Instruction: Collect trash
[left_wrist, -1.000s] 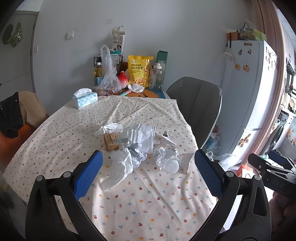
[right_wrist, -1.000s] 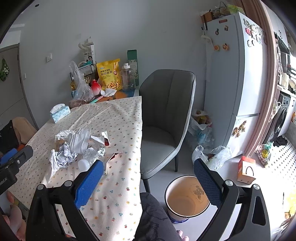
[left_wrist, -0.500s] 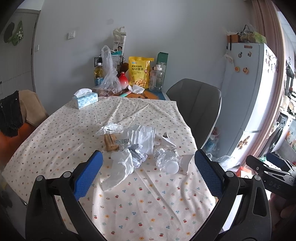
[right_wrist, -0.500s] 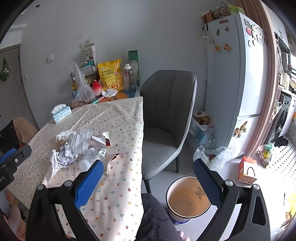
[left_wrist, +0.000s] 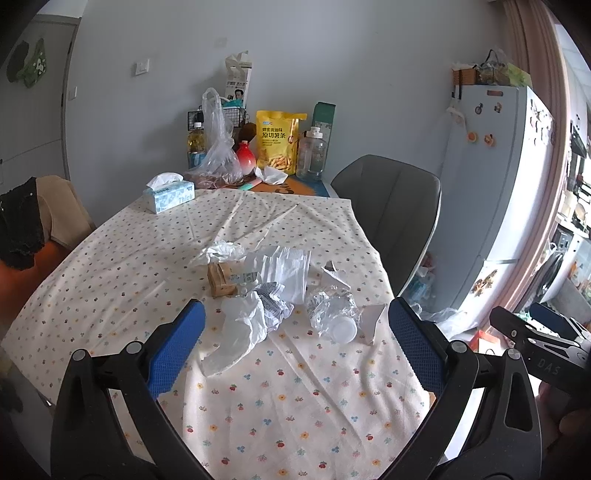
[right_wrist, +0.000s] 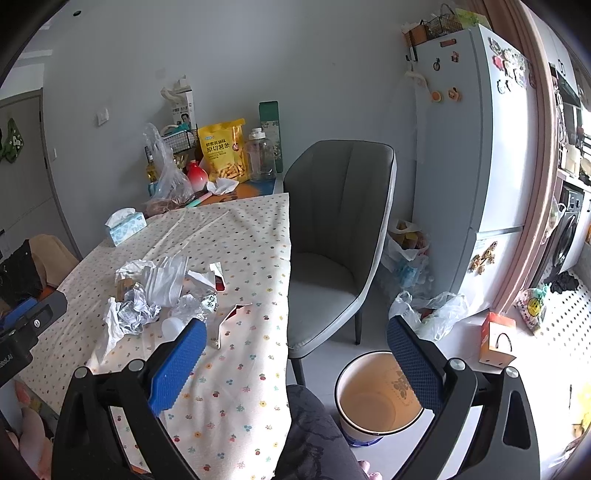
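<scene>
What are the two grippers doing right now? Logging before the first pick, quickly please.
Left gripper: open, holding nothing, above the table.
Right gripper: open, holding nothing.

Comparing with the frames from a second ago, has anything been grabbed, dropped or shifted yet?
Nothing grabbed or let go. Both views shift only slightly. The left gripper and right gripper stay open and empty above the near end of the table. The trash pile and the bin on the floor lie as before.
</scene>
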